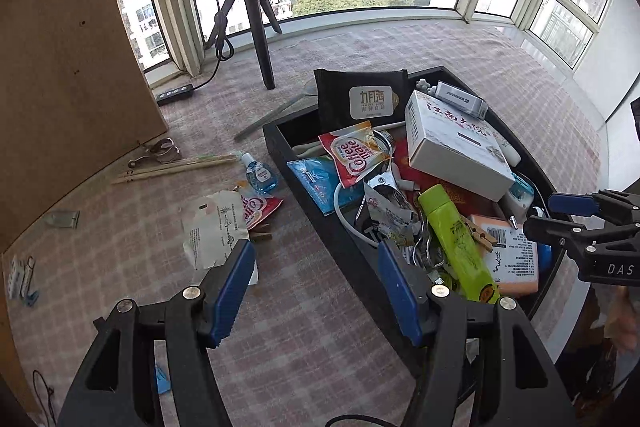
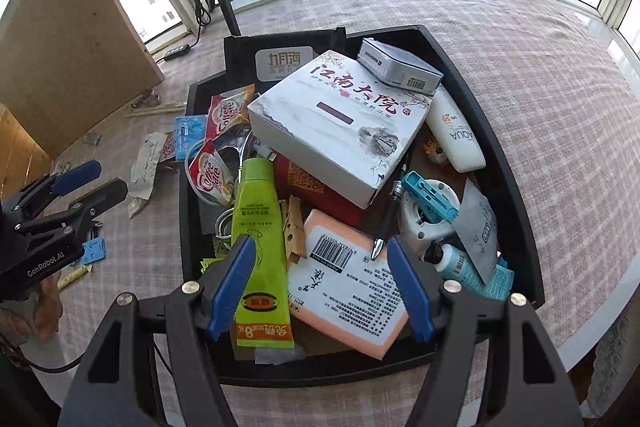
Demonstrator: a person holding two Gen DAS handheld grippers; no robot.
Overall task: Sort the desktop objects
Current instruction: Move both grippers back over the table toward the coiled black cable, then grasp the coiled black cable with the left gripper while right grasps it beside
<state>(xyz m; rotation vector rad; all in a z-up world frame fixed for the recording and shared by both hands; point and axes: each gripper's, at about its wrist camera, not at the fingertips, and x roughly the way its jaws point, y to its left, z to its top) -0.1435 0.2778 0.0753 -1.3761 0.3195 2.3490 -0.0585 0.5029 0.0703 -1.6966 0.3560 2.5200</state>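
Note:
A black tray point(image 2: 516, 183) point(image 1: 276, 143) on the checked cloth is piled with small objects: a white box point(image 2: 332, 123) point(image 1: 452, 147), a green tube point(image 2: 260, 247) point(image 1: 460, 243), a pink soap pack point(image 2: 344, 283), Coffee mate sachets point(image 1: 356, 155), a white AQUA bottle point(image 2: 452, 131). My left gripper point(image 1: 316, 291) is open and empty, over the tray's left wall. My right gripper point(image 2: 320, 287) is open and empty, above the tube and soap pack. On the cloth left of the tray lie a blue bottle point(image 1: 260, 175), chopsticks point(image 1: 176, 167) and a paper packet point(image 1: 214, 227).
A tripod point(image 1: 256, 23) with a ring light stands at the back by the windows, with a power strip point(image 1: 174, 94) beside it. A brown board point(image 1: 60, 67) leans at the left. Small clips point(image 1: 22, 279) lie near the table's left edge.

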